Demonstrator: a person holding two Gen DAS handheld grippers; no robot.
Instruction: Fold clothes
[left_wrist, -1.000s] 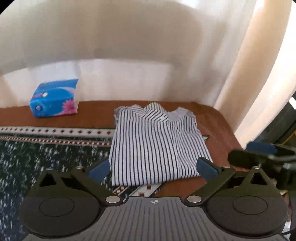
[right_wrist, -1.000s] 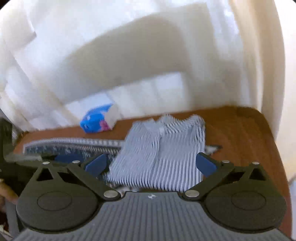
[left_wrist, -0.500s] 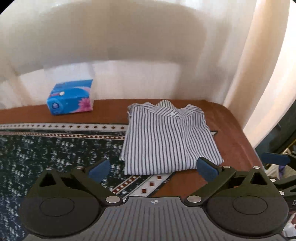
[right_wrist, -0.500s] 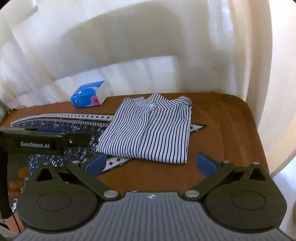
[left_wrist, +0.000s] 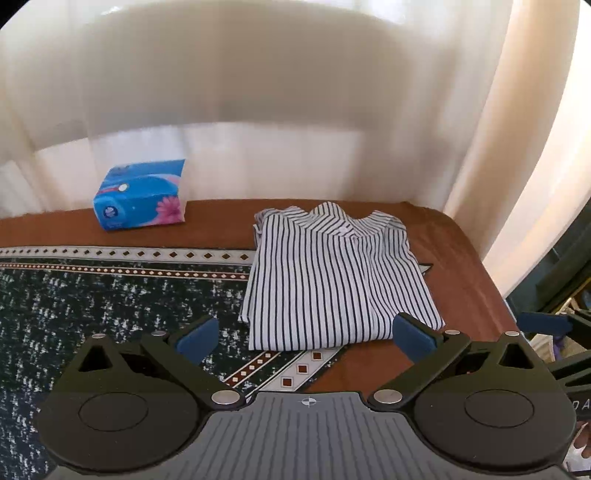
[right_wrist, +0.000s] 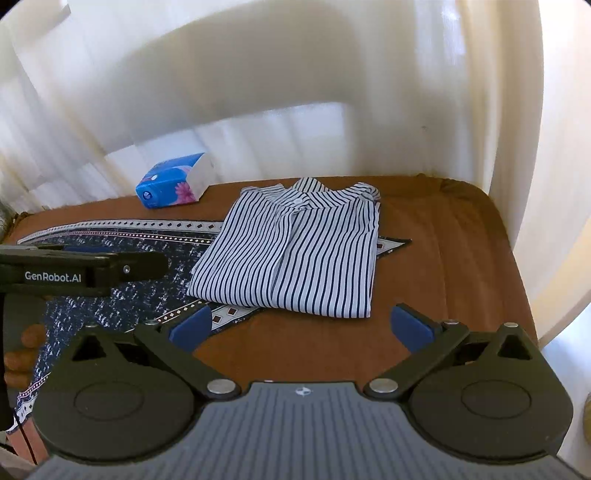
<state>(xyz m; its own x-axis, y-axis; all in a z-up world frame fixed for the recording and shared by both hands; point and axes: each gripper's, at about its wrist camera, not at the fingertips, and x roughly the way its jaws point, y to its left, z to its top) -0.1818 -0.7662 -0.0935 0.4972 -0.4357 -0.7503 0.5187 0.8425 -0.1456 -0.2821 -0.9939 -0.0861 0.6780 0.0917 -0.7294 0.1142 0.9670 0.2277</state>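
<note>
Striped shirt folded into a neat rectangle, collar away from the cameras, buttoned placket facing up. Lying flat on the bench, brown covering, toward its far right part. Near left portion of shirt overlapping the corner of a dark patterned runner with a diamond-motif border; remainder resting on the brown surface. Same arrangement confirmed from the right wrist view: shirt across runner corner and bench.

Blue tissue pack, floral print, at far edge of bench, left of the shirt, well apart from it. Also seen at. White curtains behind the bench.

Left gripper: jaws spread wide, blue pads clear of everything, nothing held. Held above the near edge of the shirt, not touching the fabric.

Right gripper: jaws likewise spread wide, empty. Poised above bare brown bench just in front of the shirt's near hem, no contact.

Left gripper body visible at left edge of right wrist view, "GenRobot.AI" lettering legible; fingers of the person's hand below it. Tip of right gripper visible at right edge of left wrist view.
</note>
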